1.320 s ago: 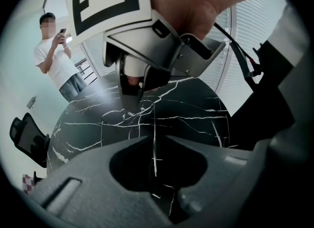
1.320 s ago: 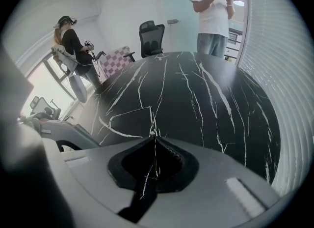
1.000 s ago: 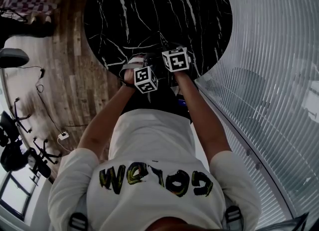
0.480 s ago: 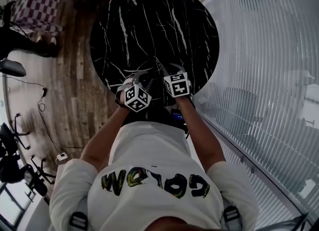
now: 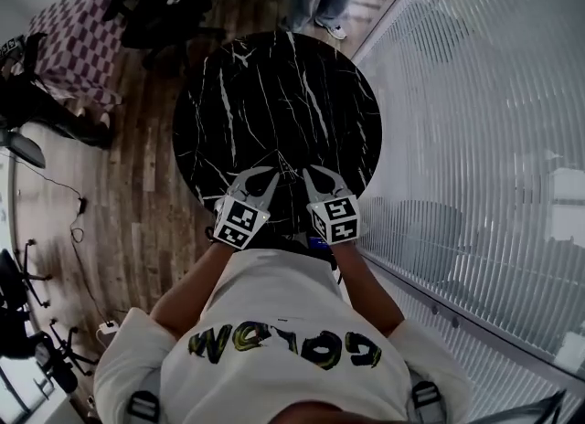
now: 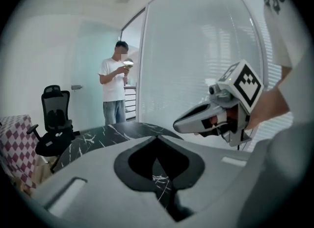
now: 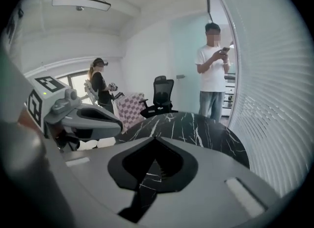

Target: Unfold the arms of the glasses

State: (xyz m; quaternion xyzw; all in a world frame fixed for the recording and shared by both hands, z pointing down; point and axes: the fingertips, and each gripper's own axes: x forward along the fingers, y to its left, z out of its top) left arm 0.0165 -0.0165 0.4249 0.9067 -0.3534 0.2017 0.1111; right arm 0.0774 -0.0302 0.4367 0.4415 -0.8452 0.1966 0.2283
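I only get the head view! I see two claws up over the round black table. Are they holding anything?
Observer: No. In their own views the left claw and the right claw are each shut, with nothing between the jaws.
Operator: Who is standing at the top of my picture?
Observer: A person in a white T-shirt, looking down at a phone held up in front of the chest.
Operator: Is anybody else around?
Observer: Yes. The right gripper view shows a second person farther back, near a bright window.
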